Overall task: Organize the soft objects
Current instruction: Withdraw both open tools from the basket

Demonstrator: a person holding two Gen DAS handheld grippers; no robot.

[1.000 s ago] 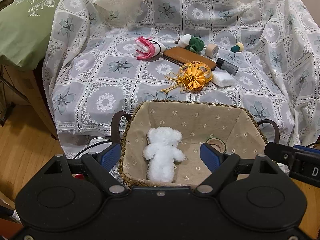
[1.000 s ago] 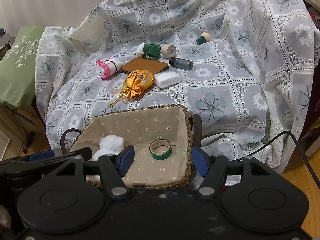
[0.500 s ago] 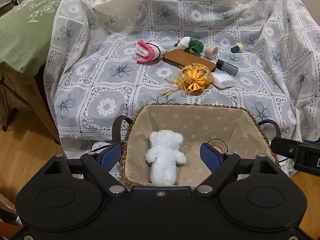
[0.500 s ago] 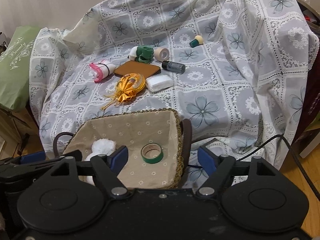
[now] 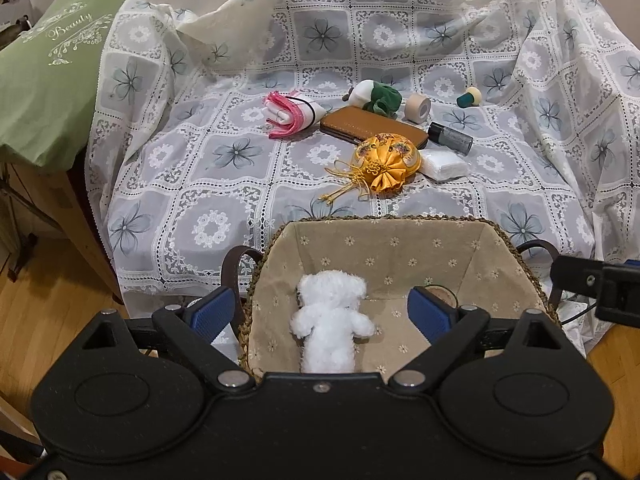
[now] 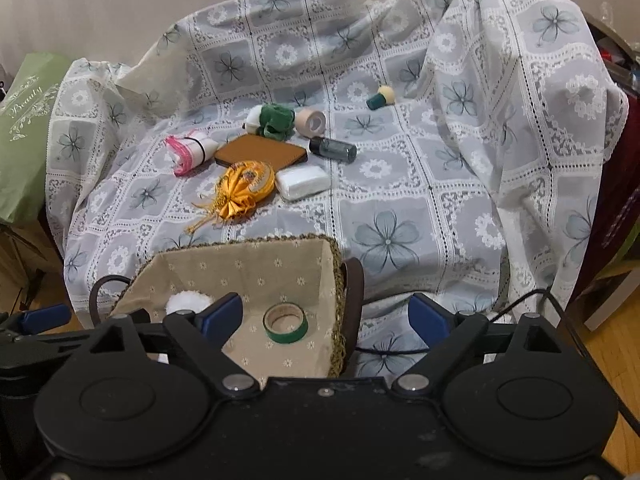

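Pouch point(image 5: 387, 161) of gold satin, well ahead of your opening, empty jaws, looks light, squashy and slippery, so pinch its gathered neck, not the tassel cords.

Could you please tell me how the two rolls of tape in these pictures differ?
The green tape roll lies flat inside the basket; the beige tape roll rests on its edge on the lace cover. The green one looks like a thin ring with a wide hole; the beige one looks thicker. Both are round, with cardboard-coloured cores.
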